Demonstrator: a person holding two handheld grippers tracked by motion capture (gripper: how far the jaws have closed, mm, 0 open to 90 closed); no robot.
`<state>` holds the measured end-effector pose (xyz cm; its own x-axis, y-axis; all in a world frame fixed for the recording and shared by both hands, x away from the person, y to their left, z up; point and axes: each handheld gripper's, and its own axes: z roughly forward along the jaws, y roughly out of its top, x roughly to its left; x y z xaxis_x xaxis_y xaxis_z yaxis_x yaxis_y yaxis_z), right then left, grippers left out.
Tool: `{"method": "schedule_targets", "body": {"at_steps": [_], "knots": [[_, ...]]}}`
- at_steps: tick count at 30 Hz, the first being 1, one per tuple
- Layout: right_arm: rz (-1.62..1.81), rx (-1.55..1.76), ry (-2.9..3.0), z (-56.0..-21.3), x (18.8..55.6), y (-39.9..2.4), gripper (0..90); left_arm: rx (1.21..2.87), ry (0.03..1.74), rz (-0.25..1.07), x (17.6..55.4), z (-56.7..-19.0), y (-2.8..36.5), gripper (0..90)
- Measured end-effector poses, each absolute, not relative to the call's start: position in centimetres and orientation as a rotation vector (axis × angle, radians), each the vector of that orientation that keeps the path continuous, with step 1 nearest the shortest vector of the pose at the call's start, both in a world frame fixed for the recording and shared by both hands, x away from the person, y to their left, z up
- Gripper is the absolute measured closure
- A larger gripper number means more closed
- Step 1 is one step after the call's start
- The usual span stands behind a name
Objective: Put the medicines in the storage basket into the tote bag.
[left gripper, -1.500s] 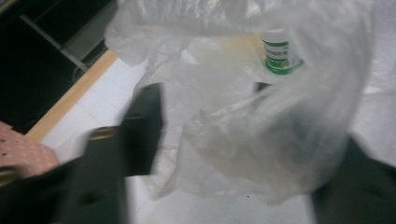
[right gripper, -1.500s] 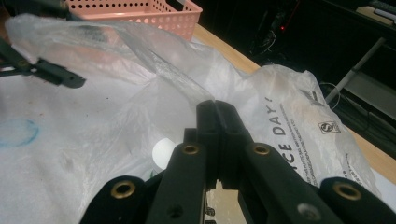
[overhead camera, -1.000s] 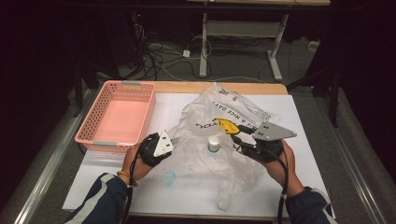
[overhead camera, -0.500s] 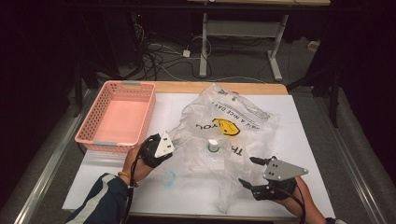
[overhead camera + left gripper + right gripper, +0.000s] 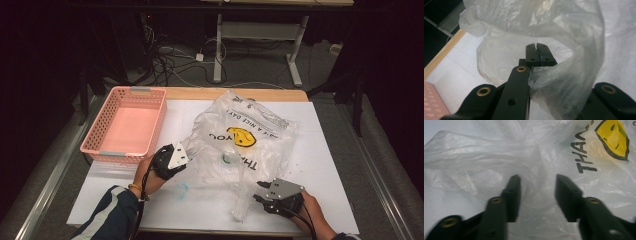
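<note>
The left hand-held gripper (image 5: 537, 53) is clamped on the clear plastic bag's (image 5: 250, 145) edge; the right hand-held gripper (image 5: 537, 192), jaws apart and just closing, straddles a fold on the worktop (image 5: 330, 150).

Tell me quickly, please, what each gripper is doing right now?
Left gripper: shut on the bag.
Right gripper: open, jaws just closing, bag film between them.

High view looks forward and down over the whole table (image 5: 330, 150). Both gripper views sit close, looking along their jaws at the bag (image 5: 564, 32) (image 5: 486, 152) (image 5: 250, 135), shared by all views.
</note>
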<state>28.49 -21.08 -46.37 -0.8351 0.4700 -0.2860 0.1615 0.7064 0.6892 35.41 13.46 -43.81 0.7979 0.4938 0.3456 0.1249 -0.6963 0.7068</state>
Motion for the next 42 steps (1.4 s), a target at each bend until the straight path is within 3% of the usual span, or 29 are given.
{"method": "schedule_targets", "body": {"at_steps": [2, 8, 22, 34, 42], "knots": [[0.933, 0.489, 2.47, -46.3, 28.5, -21.0, 74.7, 2.287, 0.452, 0.687, 35.4, -43.8, 13.4, 86.3], [0.988, 0.484, 2.418, -45.2, 28.2, -21.1, 87.6, 2.278, 0.451, 0.695, 35.4, -43.7, 13.5, 86.3], [1.129, 0.507, 2.206, -41.4, 27.8, -22.3, 89.5, 2.174, 0.444, 0.757, 34.6, -40.7, 14.8, 86.4], [1.173, 0.53, 2.008, -36.5, 29.6, -23.7, 90.0, 2.074, 0.458, 0.821, 35.4, -36.7, 16.4, 86.4], [1.216, 0.548, 1.959, -35.2, 30.4, -24.0, 90.0, 2.028, 0.438, 0.821, 34.8, -35.0, 16.7, 86.5]]}}
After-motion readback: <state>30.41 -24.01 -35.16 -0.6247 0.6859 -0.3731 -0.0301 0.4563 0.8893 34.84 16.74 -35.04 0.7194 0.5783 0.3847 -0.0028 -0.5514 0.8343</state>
